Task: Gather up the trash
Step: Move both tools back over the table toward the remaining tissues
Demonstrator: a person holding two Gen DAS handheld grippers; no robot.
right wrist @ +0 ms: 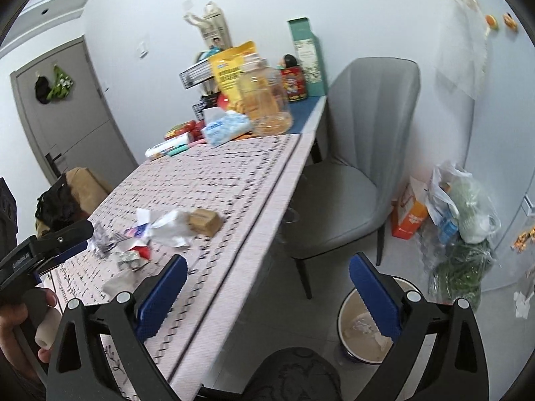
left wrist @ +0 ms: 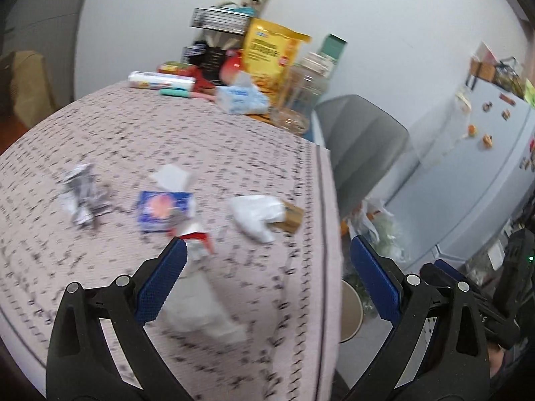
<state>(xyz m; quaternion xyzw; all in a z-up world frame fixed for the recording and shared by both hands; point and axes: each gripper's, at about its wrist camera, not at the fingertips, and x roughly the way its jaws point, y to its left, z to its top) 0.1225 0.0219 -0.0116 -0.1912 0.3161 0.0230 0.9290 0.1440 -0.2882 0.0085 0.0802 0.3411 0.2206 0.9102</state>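
Note:
Trash lies on the patterned tablecloth (left wrist: 200,140): a crumpled silver wrapper (left wrist: 82,195), a blue packet (left wrist: 165,210), a white crumpled tissue (left wrist: 255,215) against a small brown box (left wrist: 291,217), a red-and-white wrapper (left wrist: 197,239) and a white tissue (left wrist: 200,307). My left gripper (left wrist: 267,250) is open above the table's near edge, with that tissue beside its left finger. My right gripper (right wrist: 267,270) is open and empty, off the table's side above the floor. A round trash bin (right wrist: 364,325) with paper inside stands below it. The left gripper (right wrist: 72,237) also shows in the right wrist view.
Groceries, a tissue pack (right wrist: 227,127) and a clear jar (right wrist: 267,100) crowd the table's far end. A grey chair (right wrist: 354,167) stands beside the table. Bags and an orange box (right wrist: 409,215) sit on the floor by the fridge (left wrist: 485,167).

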